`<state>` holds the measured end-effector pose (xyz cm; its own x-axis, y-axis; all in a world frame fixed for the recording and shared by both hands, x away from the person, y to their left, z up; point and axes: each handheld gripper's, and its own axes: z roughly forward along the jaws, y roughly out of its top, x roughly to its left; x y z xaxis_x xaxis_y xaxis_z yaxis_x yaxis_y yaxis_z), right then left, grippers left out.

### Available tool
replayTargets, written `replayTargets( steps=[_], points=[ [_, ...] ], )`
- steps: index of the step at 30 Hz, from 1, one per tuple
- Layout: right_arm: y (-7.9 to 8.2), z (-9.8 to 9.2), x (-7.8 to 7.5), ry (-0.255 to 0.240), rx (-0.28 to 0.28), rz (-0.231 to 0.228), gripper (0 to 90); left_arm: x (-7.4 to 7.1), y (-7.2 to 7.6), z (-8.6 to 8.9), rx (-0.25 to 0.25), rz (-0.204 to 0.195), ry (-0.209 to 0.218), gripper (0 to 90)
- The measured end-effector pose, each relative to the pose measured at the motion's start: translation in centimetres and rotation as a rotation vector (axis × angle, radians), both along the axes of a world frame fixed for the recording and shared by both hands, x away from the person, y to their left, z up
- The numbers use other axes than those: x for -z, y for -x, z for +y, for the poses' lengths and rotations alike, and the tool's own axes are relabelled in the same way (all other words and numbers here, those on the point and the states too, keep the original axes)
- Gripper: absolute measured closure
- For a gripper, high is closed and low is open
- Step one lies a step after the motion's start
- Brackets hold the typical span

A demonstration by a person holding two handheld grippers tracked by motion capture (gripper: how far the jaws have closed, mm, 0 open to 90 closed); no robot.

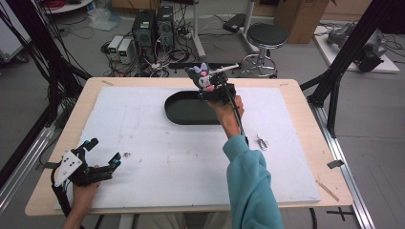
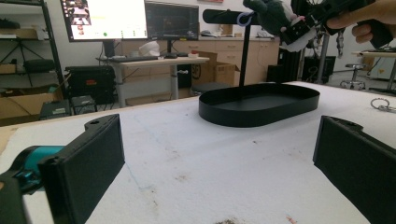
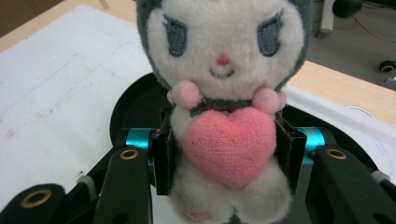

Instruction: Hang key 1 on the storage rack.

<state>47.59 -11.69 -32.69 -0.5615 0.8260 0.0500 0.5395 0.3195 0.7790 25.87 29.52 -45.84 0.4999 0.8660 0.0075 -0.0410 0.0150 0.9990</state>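
A plush doll with a white face, grey hood and pink heart sits between the pads of my right gripper, which is shut on its body. In the high view that gripper holds the doll up over the far end of a black oval tray. From the left gripper view, the doll hangs beside the top bar of a black stand rising from the tray; a blue ring on the doll is at the bar. My left gripper rests open and empty at the near left, its pads wide apart.
A white mat covers most of the wooden table. A small metal keyring lies on the mat to the right of my right forearm. A stool and computer boxes stand on the floor beyond the far edge.
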Motion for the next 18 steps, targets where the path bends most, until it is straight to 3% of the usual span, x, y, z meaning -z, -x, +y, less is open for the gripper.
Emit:
replayTargets(
  steps=[9, 18],
  points=[
    [0.2, 0.0, 0.3, 0.063, -0.015, 0.020, 52.8, 0.0, 0.0, 0.0, 0.002, -0.001, -0.003, 2.3],
    [0.2, -0.2, 1.9, 0.097, -0.015, 0.036, 52.8, 0.0, 0.0, 0.0, 0.002, 0.001, -0.002, 2.3]
  ],
)
